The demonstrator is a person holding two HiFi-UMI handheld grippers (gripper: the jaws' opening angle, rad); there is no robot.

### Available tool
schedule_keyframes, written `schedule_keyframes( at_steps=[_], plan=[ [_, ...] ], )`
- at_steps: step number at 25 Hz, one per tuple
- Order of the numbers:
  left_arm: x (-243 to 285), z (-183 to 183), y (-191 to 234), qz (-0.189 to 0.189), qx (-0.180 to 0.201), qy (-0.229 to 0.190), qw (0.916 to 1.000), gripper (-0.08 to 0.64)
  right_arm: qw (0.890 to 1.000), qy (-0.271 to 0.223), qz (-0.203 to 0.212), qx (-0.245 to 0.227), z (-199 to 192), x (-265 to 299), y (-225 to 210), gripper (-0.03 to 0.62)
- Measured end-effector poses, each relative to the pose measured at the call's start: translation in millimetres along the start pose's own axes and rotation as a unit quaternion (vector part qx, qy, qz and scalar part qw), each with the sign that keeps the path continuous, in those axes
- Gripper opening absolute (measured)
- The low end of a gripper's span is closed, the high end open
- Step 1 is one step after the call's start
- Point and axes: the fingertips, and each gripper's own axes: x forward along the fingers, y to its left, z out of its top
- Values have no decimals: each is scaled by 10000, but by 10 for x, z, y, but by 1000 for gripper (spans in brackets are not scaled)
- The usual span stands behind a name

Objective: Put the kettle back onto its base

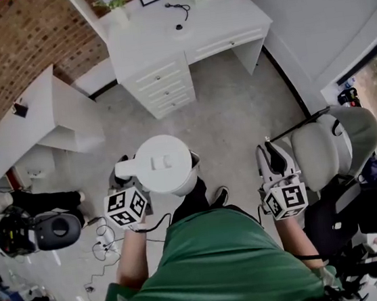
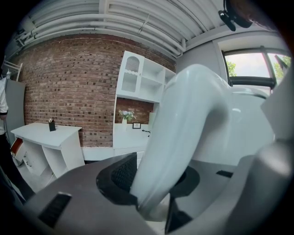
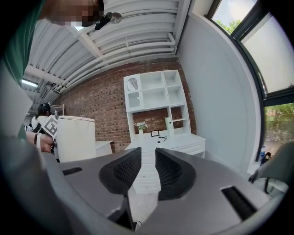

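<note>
While the person stands on the grey floor (image 1: 237,99), the left tool (image 1: 126,173) is clamped on the white kettle (image 1: 165,161). In the left gripper view, both ribbed pads press against the curved handle (image 2: 183,133), one on each side, and the kettle body fills the space just right of that tool. The kettle is carried in the air above the floor, upright, with its lid facing up. It hangs between the two tools, touching only the left one.

The right tool (image 1: 271,158) is well apart from the kettle, on its far side. Its jaws stand slightly apart, leaving a narrow gap. Nothing sits in that gap; a bank of drawers (image 3: 146,176) shows through it.

Ahead of both tools, well apart from them, stands a white table (image 1: 220,23). On it lie a small dark round item (image 1: 179,26) and a dark cord (image 1: 178,6). Whether that item is the kettle base cannot be told. A padded chair (image 1: 324,147) stands just right of the right tool.
</note>
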Motion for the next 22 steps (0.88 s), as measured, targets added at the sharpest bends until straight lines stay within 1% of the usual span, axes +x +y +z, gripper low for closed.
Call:
schedule_keyframes(
  at_steps=[4,9,11,14,16,19,22],
  plan=[
    [311,50,-13,-124,11,90,9999,150,9998,64,-165,18,45,128,-106,104],
    [822,225,3,-353,7,86,9993,150,9991,154,-405,-34,128,444,-246,103],
    [1034,326,18,-428,128,78,9990,150,9987,161,-479,-50,199,603,-275,103],
    [1418,524,68,-504,473,62,9976,150,9979,197,-588,-172,327,901,-290,103],
    [1758,663,124,-597,572,49,9966,150,9971,269,-660,-259,396,1179,-314,103],
    [2198,821,227,-795,463,41,9958,150,9964,354,-713,-299,500,1563,-305,98],
    [2467,900,315,-933,330,67,9951,150,9955,382,-790,-349,578,1779,-261,92]
  ],
)
